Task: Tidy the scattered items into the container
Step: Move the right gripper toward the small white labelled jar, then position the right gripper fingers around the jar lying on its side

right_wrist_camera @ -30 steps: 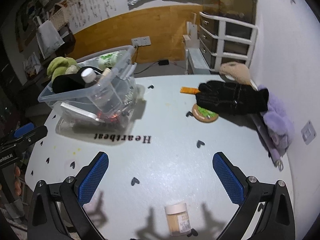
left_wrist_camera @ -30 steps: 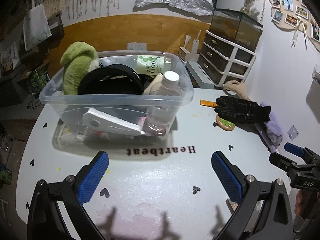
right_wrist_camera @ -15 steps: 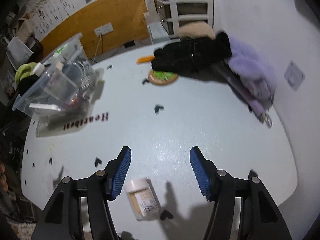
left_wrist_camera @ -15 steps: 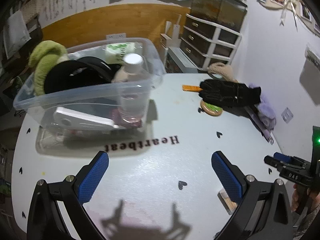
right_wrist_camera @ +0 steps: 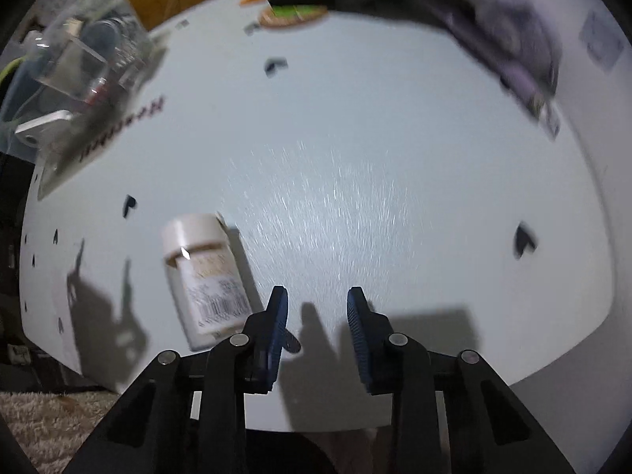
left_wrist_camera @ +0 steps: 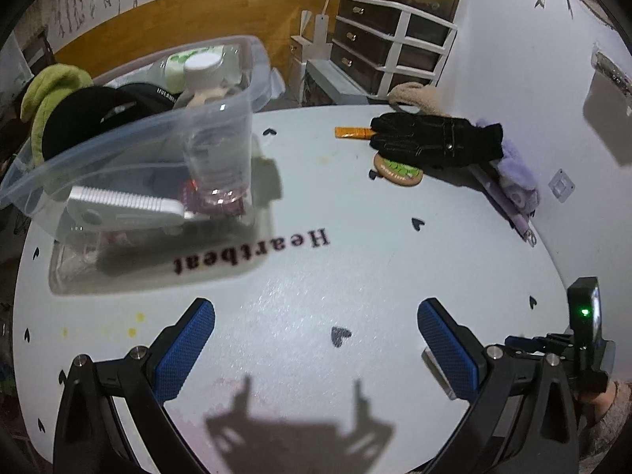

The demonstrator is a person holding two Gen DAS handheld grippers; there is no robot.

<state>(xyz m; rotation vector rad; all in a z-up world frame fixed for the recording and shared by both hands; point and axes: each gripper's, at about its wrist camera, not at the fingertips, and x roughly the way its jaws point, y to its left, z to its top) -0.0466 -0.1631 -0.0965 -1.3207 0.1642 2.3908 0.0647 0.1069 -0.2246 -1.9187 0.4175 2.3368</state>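
A clear plastic container (left_wrist_camera: 221, 110) stands at the left of the white table, holding a green plush, a black cap, a bottle and a white tool. A black glove (left_wrist_camera: 434, 140) lies at the far right over a round wooden coaster (left_wrist_camera: 397, 168), beside an orange strip (left_wrist_camera: 351, 132) and a purple fluffy item (left_wrist_camera: 513, 173). My left gripper (left_wrist_camera: 316, 310) hangs open over bare table. A small cream jar (right_wrist_camera: 205, 272) lies on its side near the table's front edge. My right gripper (right_wrist_camera: 316, 294) points down just right of it, jaws closing with nothing between them.
A beige plush (left_wrist_camera: 414, 94) sits behind the glove by the wall. A white drawer unit (left_wrist_camera: 391, 51) stands beyond the table. The table edge (right_wrist_camera: 355, 426) runs close below the right gripper, with a shaggy rug (right_wrist_camera: 47, 426) on the floor.
The right gripper has sunk toward the table and tipped downward, and its jaws have narrowed a lot. The jar now looms large beside its left finger. The left gripper has lowered and drifted rightward.
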